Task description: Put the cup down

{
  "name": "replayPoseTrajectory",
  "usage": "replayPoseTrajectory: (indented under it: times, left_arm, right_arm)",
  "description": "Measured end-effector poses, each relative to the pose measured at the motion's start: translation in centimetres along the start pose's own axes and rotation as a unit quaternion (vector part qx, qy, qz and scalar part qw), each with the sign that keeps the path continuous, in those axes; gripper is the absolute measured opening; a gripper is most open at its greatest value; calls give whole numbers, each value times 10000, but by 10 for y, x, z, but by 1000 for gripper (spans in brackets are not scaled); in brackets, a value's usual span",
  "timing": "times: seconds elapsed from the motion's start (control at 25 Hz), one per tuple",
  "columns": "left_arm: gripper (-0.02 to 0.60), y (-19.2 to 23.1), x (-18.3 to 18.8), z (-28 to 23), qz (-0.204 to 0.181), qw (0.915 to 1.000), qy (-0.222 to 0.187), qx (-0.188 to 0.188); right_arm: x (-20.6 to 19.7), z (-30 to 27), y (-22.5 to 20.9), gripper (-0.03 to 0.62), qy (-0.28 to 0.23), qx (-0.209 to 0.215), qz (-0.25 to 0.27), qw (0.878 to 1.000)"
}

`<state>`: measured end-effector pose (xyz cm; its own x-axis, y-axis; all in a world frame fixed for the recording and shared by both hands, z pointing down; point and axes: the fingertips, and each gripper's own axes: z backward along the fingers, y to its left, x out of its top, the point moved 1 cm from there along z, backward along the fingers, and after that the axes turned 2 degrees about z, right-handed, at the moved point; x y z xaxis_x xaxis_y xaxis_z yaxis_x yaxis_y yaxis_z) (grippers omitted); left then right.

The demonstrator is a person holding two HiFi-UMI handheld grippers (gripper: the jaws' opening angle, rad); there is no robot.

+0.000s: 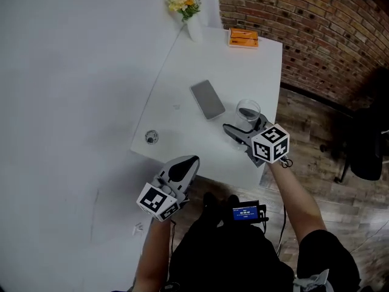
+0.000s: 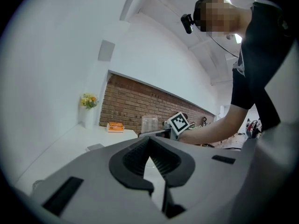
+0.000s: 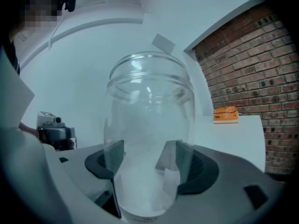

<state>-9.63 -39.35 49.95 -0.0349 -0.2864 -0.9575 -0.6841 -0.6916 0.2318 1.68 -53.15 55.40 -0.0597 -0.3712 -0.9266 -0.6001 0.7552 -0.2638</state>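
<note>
Beside the cup (image 1: 248, 112), a grey phone (image 1: 208, 99).

The cup (image 1: 248, 111) was by the tabletop's (image 1: 243, 72) right edge, a flat slab (image 1: 208, 99) just left of it, a box (image 1: 243, 38) and flowers (image 1: 185, 3) at the far end.

Clear glass cup (image 1: 248, 111) upright near white table's (image 1: 182, 120) right edge, between right gripper's (image 1: 244, 126) jaws. Grey phone (image 1: 208, 99) mid-table. Orange box (image 1: 243, 38), flower vase (image 1: 192, 24) at far end. Left gripper (image 1: 182, 168) low, off near edge.
</note>
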Motion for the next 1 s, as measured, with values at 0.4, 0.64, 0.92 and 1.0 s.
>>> replayPoseTrajectory:
  times: [0.4,0.64,0.92,1.0]
  left_arm:
    - [9,28,-5,-1,162,9995,13,266]
    - [9,43,-8,9,322,9983,-121,462]
    - [9,53,-16,23,422,9974,-73,576]
    - [9,52,-13,24,425,9976,-122,537]
  right_arm:
    - [20,-112,-52,356,-110,-42,514,9986]
    - [26,-158,-45,356,-216,19,1075,9940]
    - [20,-160,-32,356,-605,-212,1625,9846]
    - [18,-158,-31,356,-611,-261,1641,9842]
